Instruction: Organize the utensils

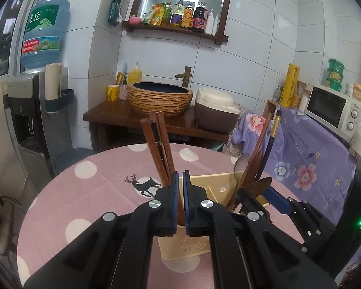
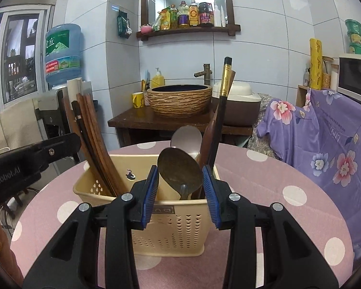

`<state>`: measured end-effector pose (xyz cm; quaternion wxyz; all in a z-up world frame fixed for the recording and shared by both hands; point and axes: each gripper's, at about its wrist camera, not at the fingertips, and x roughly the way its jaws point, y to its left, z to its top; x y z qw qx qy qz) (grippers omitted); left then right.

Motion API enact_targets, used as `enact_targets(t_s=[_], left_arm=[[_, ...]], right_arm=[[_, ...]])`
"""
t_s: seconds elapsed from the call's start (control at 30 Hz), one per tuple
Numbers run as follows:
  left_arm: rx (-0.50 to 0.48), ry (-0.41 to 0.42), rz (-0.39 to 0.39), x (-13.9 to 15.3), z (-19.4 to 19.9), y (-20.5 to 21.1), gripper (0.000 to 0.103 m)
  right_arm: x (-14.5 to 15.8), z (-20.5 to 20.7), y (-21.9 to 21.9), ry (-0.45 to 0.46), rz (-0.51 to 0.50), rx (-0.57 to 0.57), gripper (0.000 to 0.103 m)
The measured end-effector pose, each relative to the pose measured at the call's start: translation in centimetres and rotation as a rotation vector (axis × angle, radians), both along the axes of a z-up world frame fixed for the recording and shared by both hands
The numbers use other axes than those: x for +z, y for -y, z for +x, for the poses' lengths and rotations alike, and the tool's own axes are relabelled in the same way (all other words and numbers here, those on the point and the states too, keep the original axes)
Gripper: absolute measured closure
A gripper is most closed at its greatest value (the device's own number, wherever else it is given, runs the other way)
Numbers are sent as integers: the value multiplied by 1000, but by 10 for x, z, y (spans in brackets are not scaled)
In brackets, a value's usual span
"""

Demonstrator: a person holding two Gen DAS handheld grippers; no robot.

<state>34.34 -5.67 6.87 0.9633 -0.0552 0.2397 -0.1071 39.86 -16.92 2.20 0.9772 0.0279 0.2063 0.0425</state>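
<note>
Pink table (image 2: pixel 288 168) | beige caddy (image 2: pixel 170 226): chopsticks (image 2: pixel 93 130) left, spoons (image 2: pixel 180 171) right

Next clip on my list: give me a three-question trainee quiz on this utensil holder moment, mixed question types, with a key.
1. True or false: the left gripper is nearly shut around a wooden chopstick standing in the beige utensil holder.
2. Multiple choice: what sits between the fingers of the right gripper? A) a fork B) the dark spoon C) a cup
3. Fill in: the holder stands on a pink tablecloth with white ____.

Key: 1 true; 2 B, with the jaws apart and not touching the spoon; 3 dots.
</note>
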Motion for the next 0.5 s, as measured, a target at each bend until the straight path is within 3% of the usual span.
enact_targets(t_s=[0.07,0.17,0.2,0.3,0.33,0.43,0.5], left_arm=[[-9,0,-9,0,-2,-3,98],[-20,19,-17,3,-14,-9,96],[-28,32,-20,5,-22,-13,87],[-27,92,-57,7,-53,-32,37],[-24,111,-71,6,-63,-38,27],[-4,165,-61,-3,-103,-58,9],[5,197,-34,-14,-133,-71,5]], right_arm=[[-1,-5,1,8,1,0,63],[1,-17,5,31,11,3,49],[3,-24,7,41,24,4,47],[8,-50,14,46,21,-8,41],[9,-58,16,40,19,-17,37],[11,-100,27,23,23,-24,23],[9,-134,29,41,7,-40,17]])
